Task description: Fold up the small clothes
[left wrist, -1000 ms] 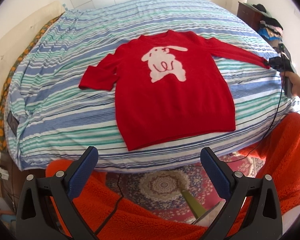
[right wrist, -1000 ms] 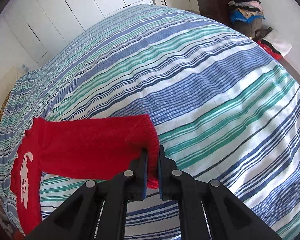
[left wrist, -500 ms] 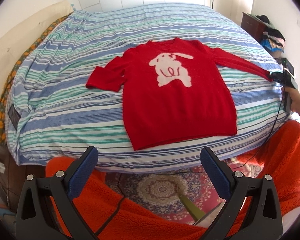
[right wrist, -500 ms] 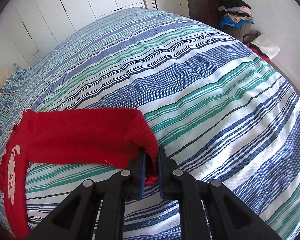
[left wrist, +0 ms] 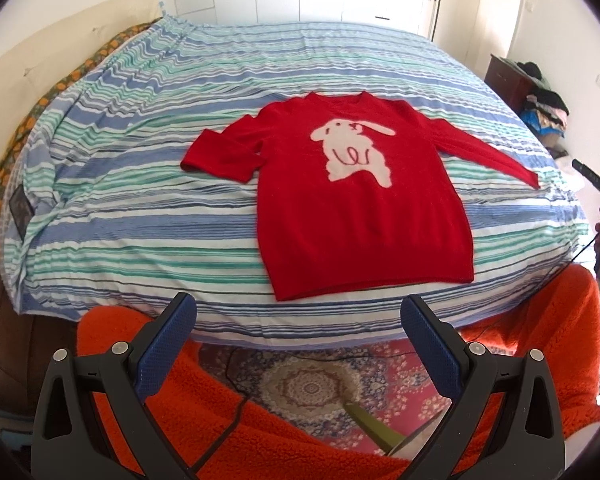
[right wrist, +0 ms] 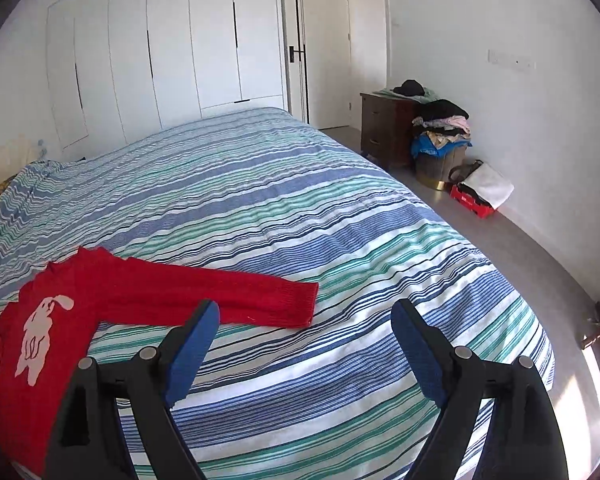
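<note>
We see a red sweater (left wrist: 360, 200) with a white bunny lying flat on the striped bed (left wrist: 140, 184), both sleeves spread out. Our left gripper (left wrist: 298, 328) is wide open with nothing in it. Our right gripper (right wrist: 304, 328) is opening its jaws above the bed, just beside the sleeve cuff (right wrist: 296, 304), holding nothing.

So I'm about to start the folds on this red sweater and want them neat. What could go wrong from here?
1. The sweater's left sleeve lies doubled under itself, not stretched out like the right sleeve; folding now could trap that bunch.
2. The hem sits near the edge of the bed, so a tug might slide the sweater off.
3. Both the left gripper and the right gripper are empty; its fingers are opening.
</note>
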The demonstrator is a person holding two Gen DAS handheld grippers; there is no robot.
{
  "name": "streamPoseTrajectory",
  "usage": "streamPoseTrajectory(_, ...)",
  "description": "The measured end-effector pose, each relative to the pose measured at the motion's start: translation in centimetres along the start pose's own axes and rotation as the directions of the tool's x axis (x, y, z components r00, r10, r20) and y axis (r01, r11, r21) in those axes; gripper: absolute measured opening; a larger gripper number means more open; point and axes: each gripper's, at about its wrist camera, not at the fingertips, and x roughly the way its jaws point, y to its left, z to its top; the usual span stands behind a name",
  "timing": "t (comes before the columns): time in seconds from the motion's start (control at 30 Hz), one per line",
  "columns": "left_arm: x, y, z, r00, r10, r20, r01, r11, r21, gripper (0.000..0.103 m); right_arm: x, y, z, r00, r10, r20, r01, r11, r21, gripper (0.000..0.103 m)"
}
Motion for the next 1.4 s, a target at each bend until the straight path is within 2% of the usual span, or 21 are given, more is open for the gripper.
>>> streamPoseTrajectory(0.1, -0.2, 0.2, -0.2, 1.0, -0.014, 0.011, 0.014, 1.0, -0.001, 0.102, -5.0, 4.8, -2.2, 0.996, 0.064, 0.057, -0.058, 0.993, -0.102, 0.096)
streamPoseTrajectory(0.2, -0.4, 0.6, -0.5, 1.0, -0.025, 0.018, 0.026, 1.0, -0.008, 0.102, -8.5, 9.6, -5.3, 0.988, 0.141, 0.061, -0.126, 0.972, -0.198, 0.096)
streamPoseTrajectory(0.3, -0.4, 1.1, -0.9, 1.0, -0.025, 0.019, 0.025, 0.999, -0.02, 0.102, -10.3, 13.6, -8.4, 0.974, 0.226, 0.025, -0.214, 0.949, -0.233, 0.096)
streamPoseTrajectory(0.4, -0.5, 1.7, -1.2, 1.0, -0.018, 0.015, 0.019, 0.999, -0.04, 0.102, -11.0, 16.5, -11.3, 0.952, 0.304, -0.037, -0.304, 0.927, -0.22, 0.096)
streamPoseTrajectory(0.5, -0.7, 2.3, -1.6, 1.0, -0.012, 0.02, 0.013, 0.998, -0.059, 0.102, -11.0, 18.3, -13.6, 0.94, 0.331, -0.084, -0.342, 0.904, -0.258, 0.096)
streamPoseTrajectory(0.57, -0.7, 2.5, -1.8, 1.0, -0.01, 0.018, 0.011, 0.998, -0.069, 0.102, -11.0, 19.0, -13.9, 0.94, 0.331, -0.086, -0.342, 0.892, -0.296, 0.096)
streamPoseTrajectory(0.73, -0.3, 2.4, -2.0, 1.0, -0.017, 0.006, 0.017, 0.997, -0.077, 0.102, -10.6, 18.6, -14.2, 0.94, 0.333, -0.079, -0.342, 0.898, -0.277, 0.096)
streamPoseTrajectory(1.0, -0.7, 1.2, -1.9, 1.0, -0.012, 0.011, 0.012, 1.0, -0.022, 0.102, -10.8, 19.1, -14.7, 0.938, 0.335, -0.086, -0.345, 0.886, -0.309, 0.096)
streamPoseTrajectory(1.4, -0.8, 0.6, -1.7, 1.0, -0.007, 0.016, 0.007, 1.0, 0.011, 0.102, -10.9, 19.6, -15.0, 0.935, 0.343, -0.086, -0.351, 0.873, -0.339, 0.096)
